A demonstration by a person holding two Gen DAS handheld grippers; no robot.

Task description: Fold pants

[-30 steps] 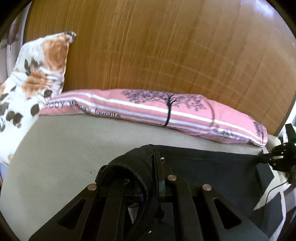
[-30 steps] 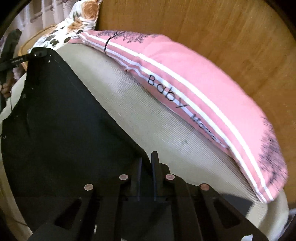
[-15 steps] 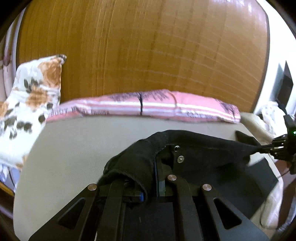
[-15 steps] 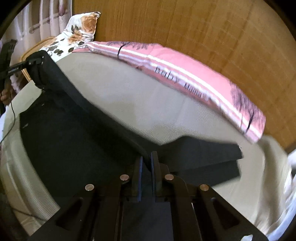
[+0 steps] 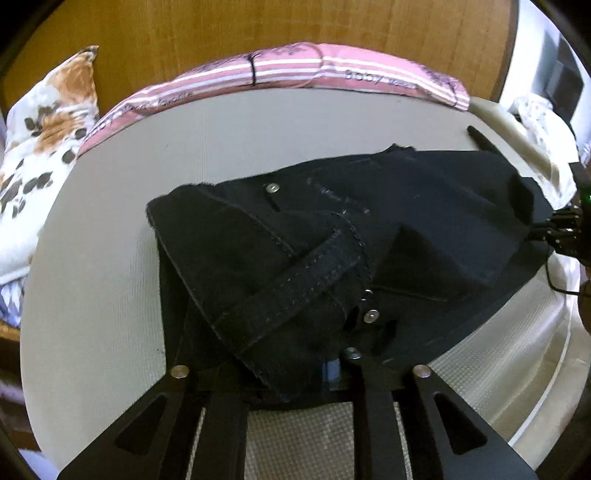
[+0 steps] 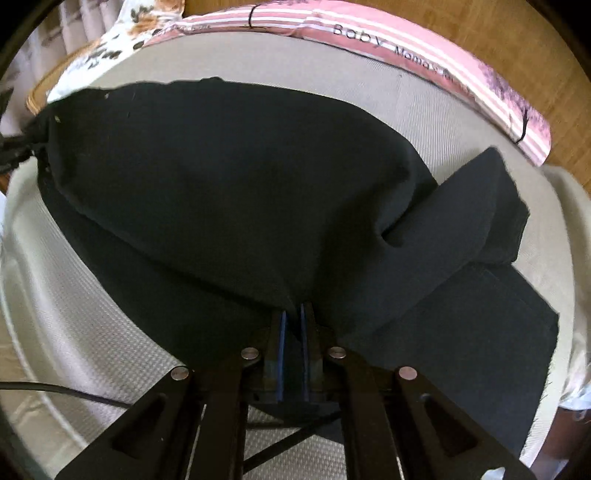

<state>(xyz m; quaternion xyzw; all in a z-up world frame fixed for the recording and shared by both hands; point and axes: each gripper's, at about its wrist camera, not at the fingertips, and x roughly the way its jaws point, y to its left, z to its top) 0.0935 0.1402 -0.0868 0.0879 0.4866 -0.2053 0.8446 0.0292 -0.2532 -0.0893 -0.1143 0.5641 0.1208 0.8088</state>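
Pants, black and bunched, lie across the beige bed in front of you, waistband end draped over your left gripper and the legs trailing toward 3 o'clock in the left wrist view. Your left gripper's jaws stand fairly wide, with the thick waistband seam and a metal rivet lying over and between them; whether they press the cloth you cannot tell from here. Your right gripper has its jaws nearly together, pinching a fold of the pants between the blue-edged pads. In the right wrist view, the fabric spreads from 9 o'clock across the centre, and one leg end lies doubled toward 3 o'clock. A pink striped pillow runs along the bed's far edge at 12 o'clock, against a wooden headboard. A floral pillow sits at 10 o'clock in the left view.
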